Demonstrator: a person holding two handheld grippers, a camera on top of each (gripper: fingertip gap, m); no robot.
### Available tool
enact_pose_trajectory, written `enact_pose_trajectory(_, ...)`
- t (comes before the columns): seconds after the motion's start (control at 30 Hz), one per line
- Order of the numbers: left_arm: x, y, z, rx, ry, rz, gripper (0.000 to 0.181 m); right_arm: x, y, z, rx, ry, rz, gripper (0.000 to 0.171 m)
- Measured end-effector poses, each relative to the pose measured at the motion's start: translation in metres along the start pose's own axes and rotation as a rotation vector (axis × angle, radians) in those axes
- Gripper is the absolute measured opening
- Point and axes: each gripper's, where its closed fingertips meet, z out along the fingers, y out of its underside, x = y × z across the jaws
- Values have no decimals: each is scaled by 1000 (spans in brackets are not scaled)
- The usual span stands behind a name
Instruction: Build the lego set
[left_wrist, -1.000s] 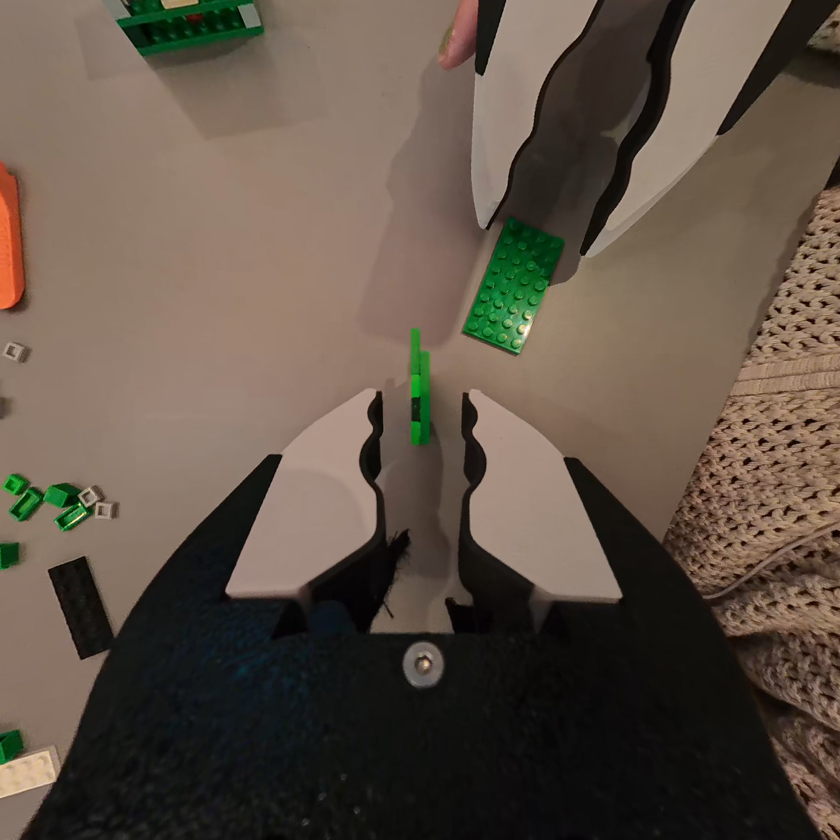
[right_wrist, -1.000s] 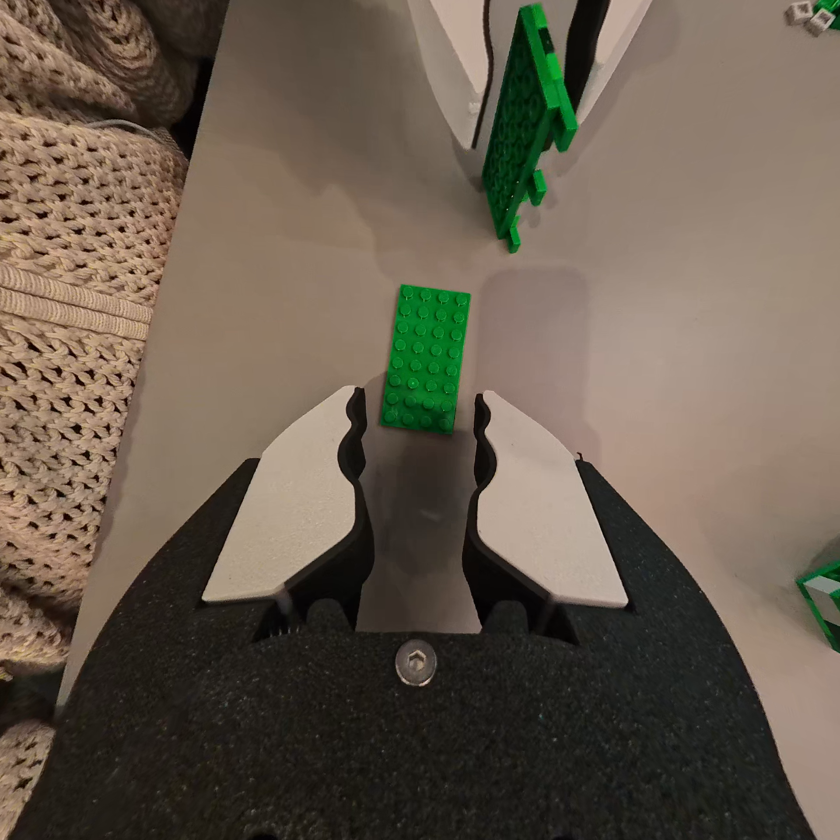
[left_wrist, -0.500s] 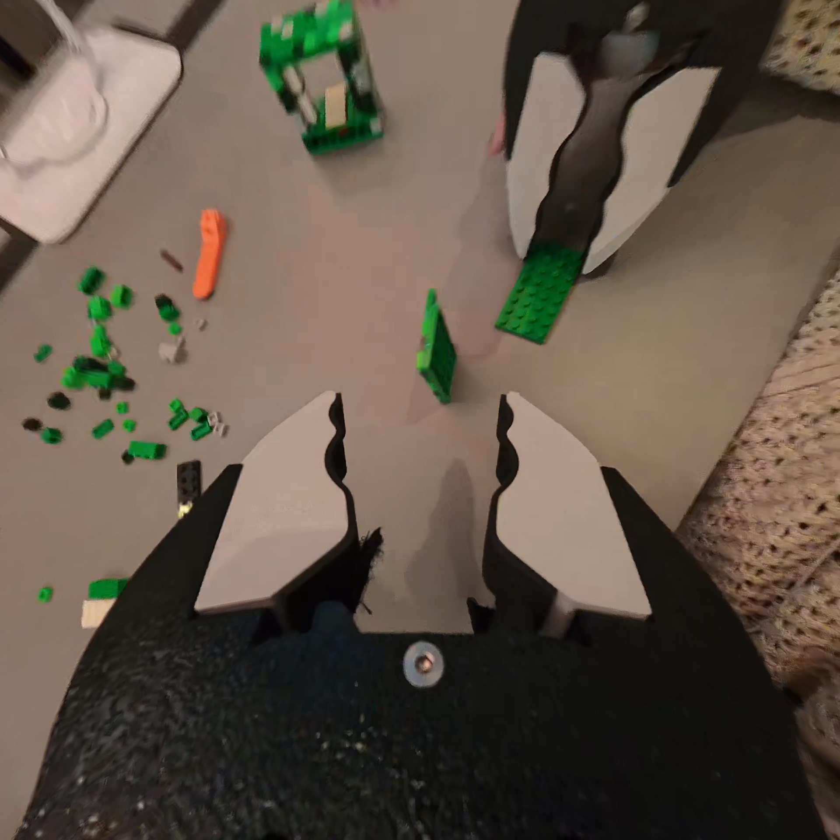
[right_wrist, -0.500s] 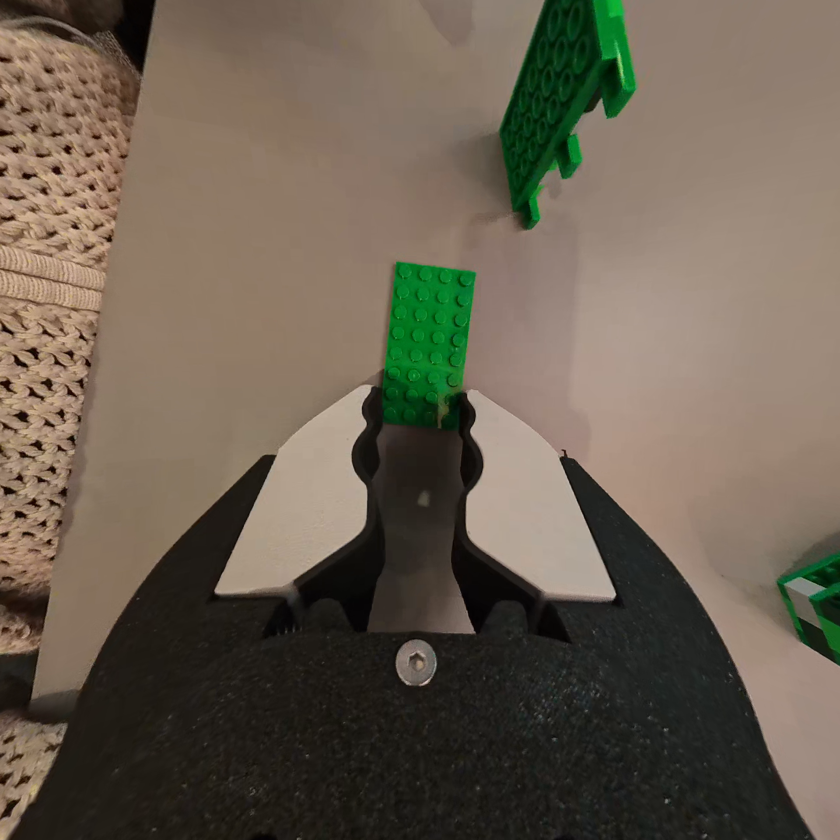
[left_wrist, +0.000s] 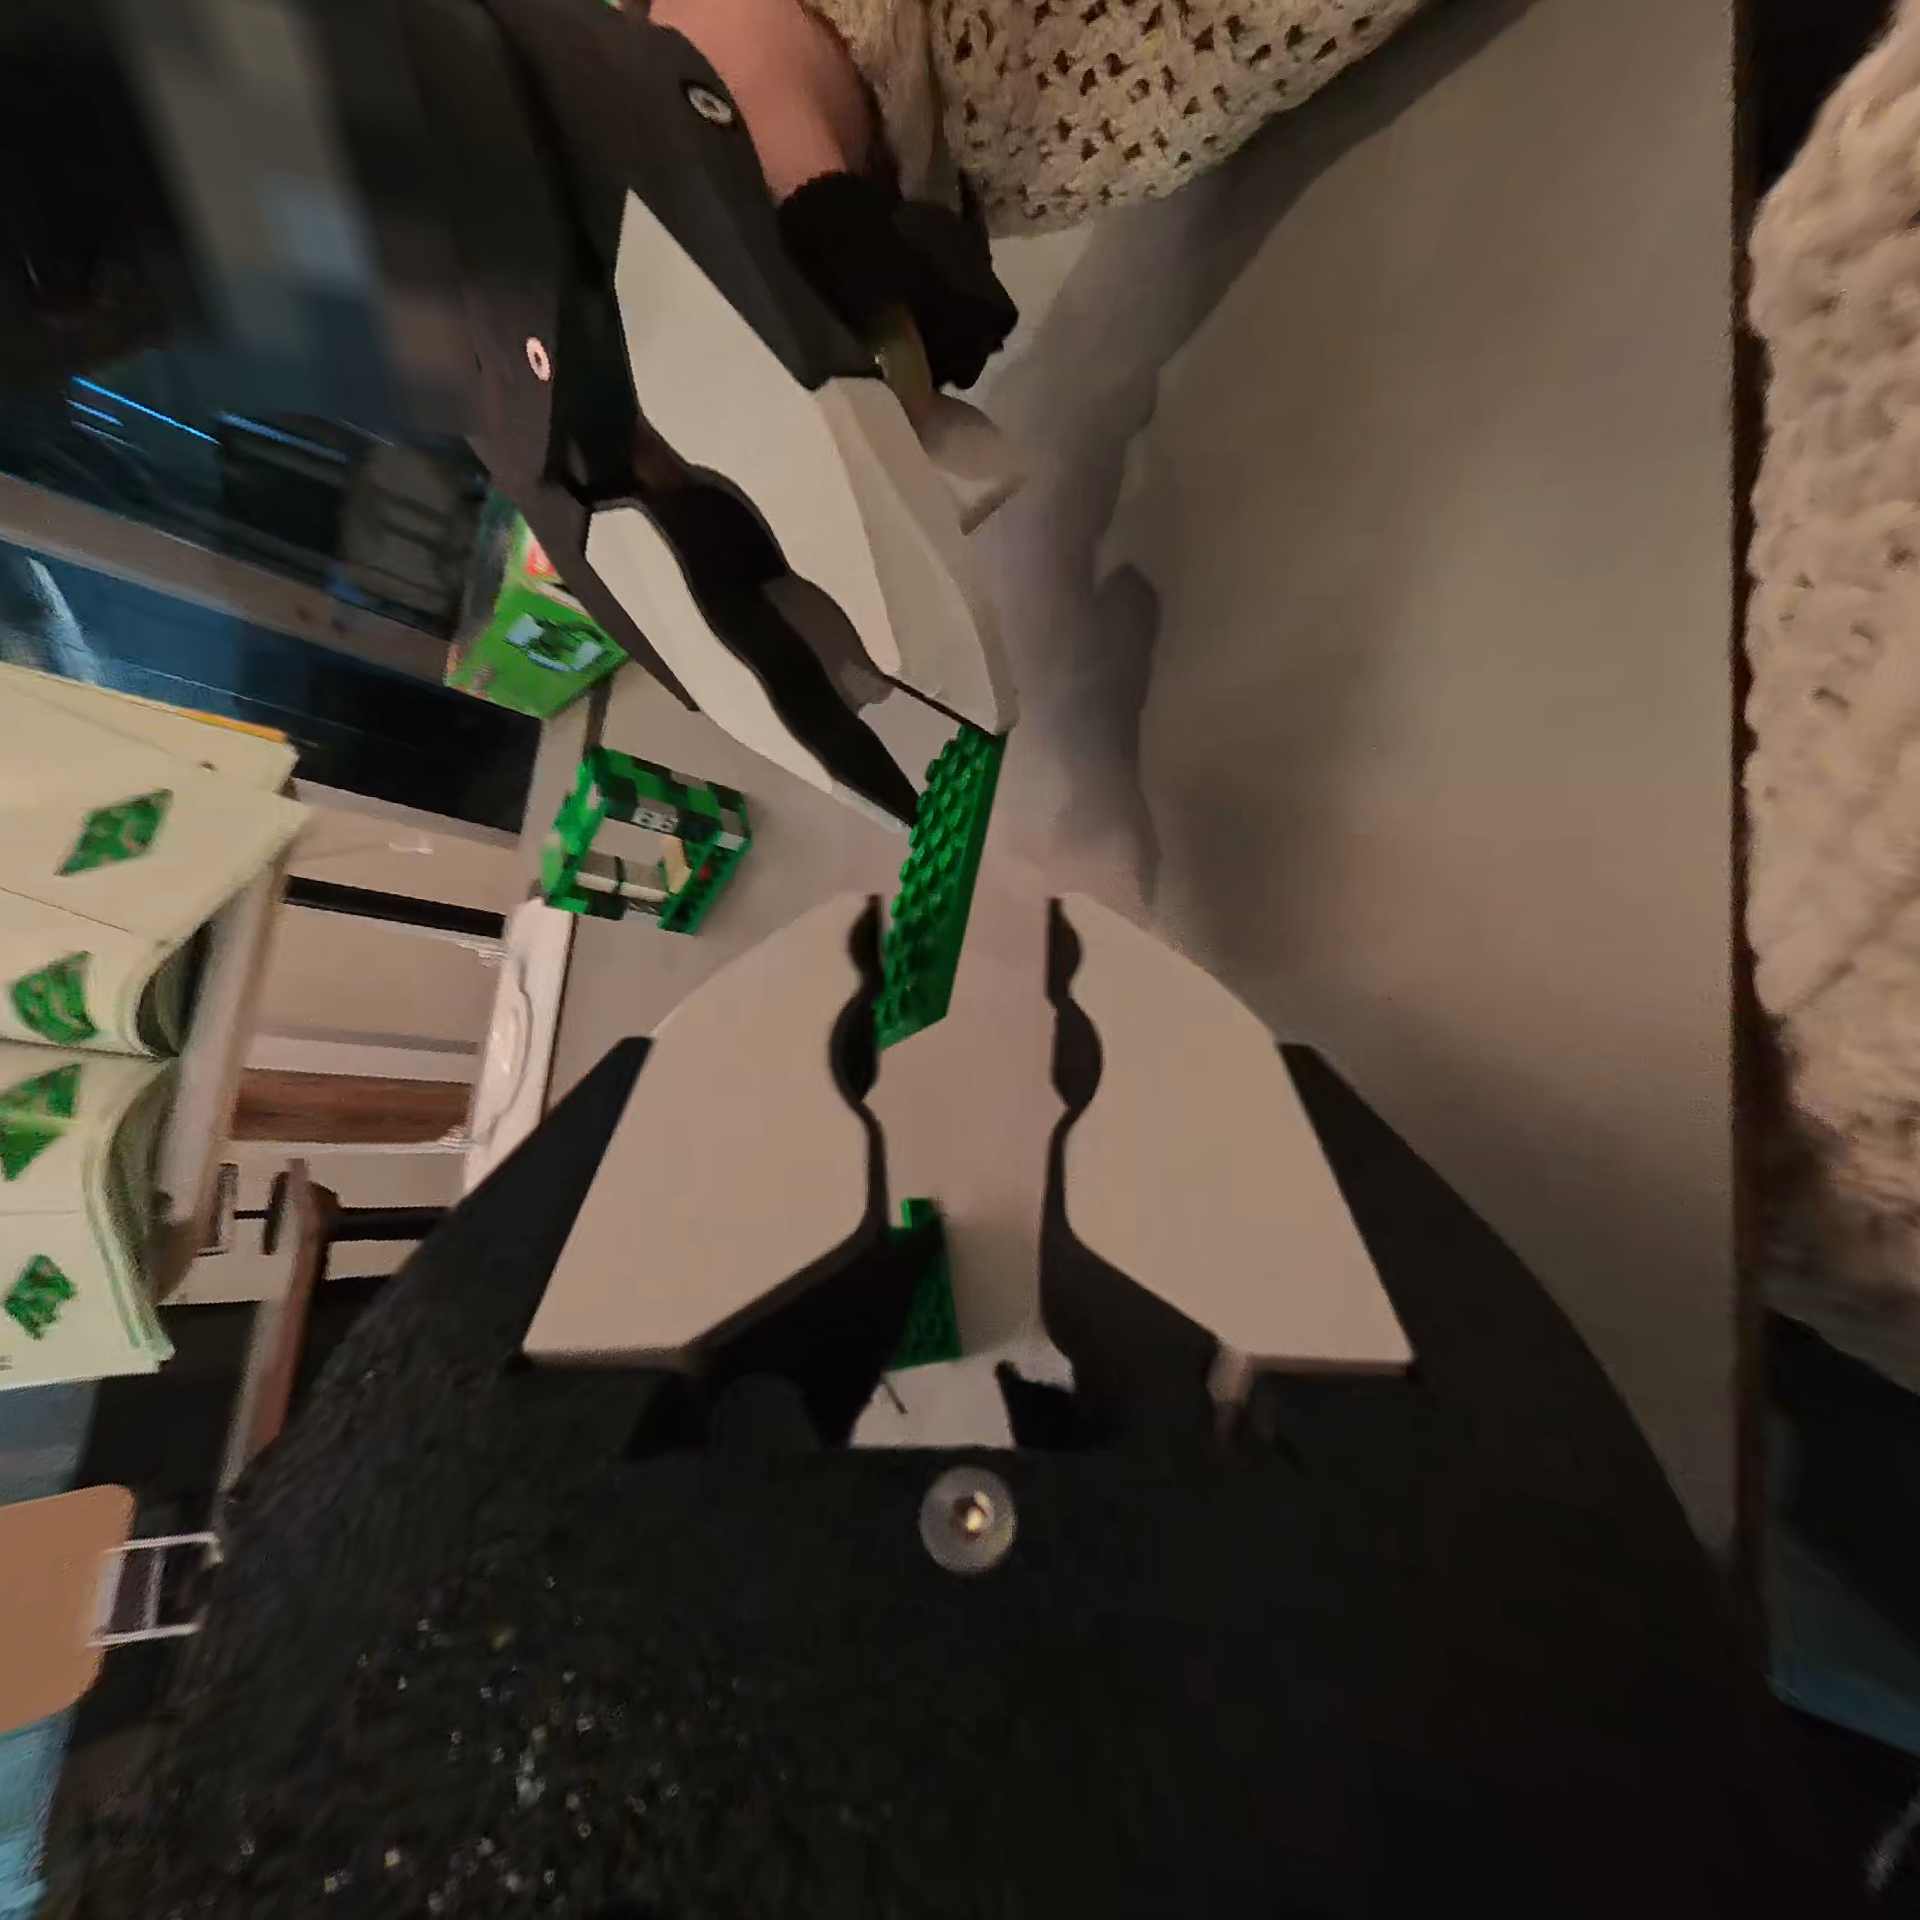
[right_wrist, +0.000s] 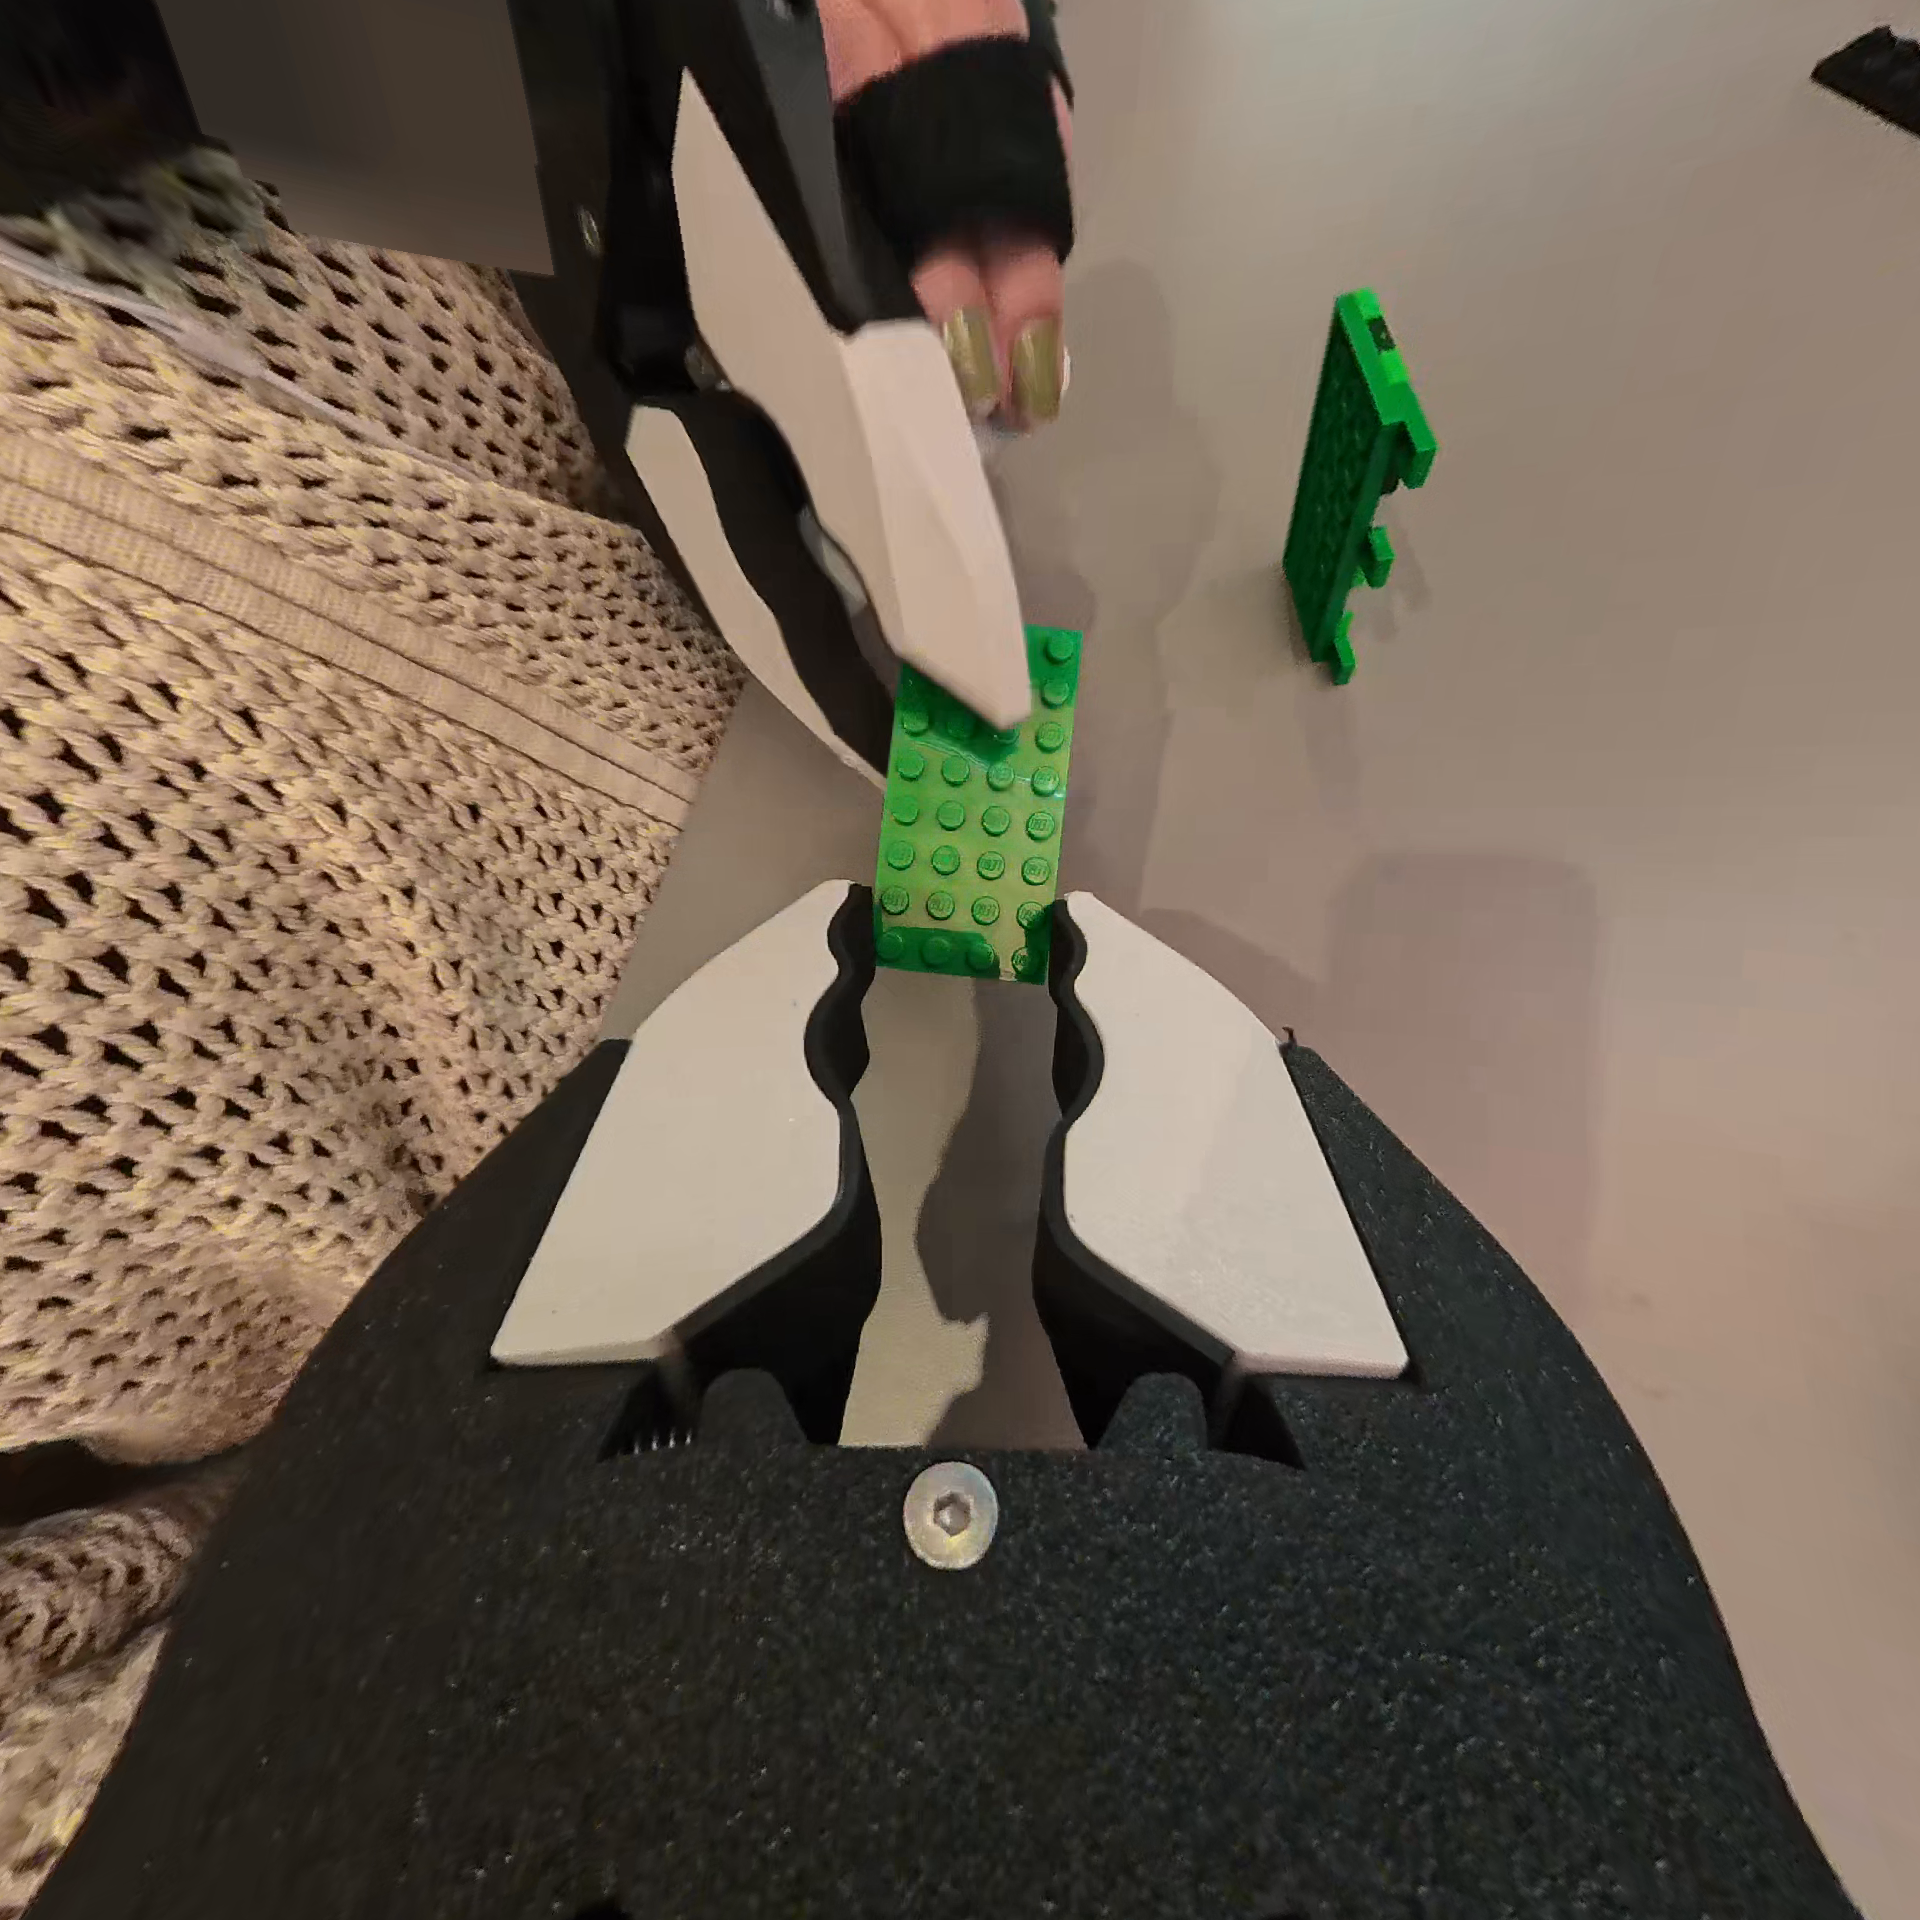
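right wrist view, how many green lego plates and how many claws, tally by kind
green lego plates: 2 (studded green plate, green plate with side tabs)
claws: 2 (right claw, left claw)
total: 4

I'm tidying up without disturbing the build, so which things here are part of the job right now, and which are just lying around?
In use:
green plate, gripped by the right tool
left tool, open at the plate's far end

Lying about:
notched green plate
green frame build
green box
open booklet
knitted fabric
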Motion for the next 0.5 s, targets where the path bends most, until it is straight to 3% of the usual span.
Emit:
enact_pose_trajectory(0.03, -2, -2, 1, 6, -15, 13, 14, -2, -1, -1, 8, -4, -3, 32)
enact_pose_trajectory(0.17, -24, -5, -2, 34, -140, -81, 4, 6, -14, -14, 99, 83, -48, 38)
enact_pose_trajectory(0.27, -50, -25, -21, 282, -208, -393, 4, 5, -37, -35, 294, 118, -95, 57)
enact_pose_trajectory(0.37, -68, -47, -46, 621, -106, -735, 4, -7, -66, -47, 503, 120, -166, 53)
enact_pose_trajectory(0.5, -75, -52, -55, 772, -63, -834, 4, -26, -96, -50, 659, 112, -253, 42)
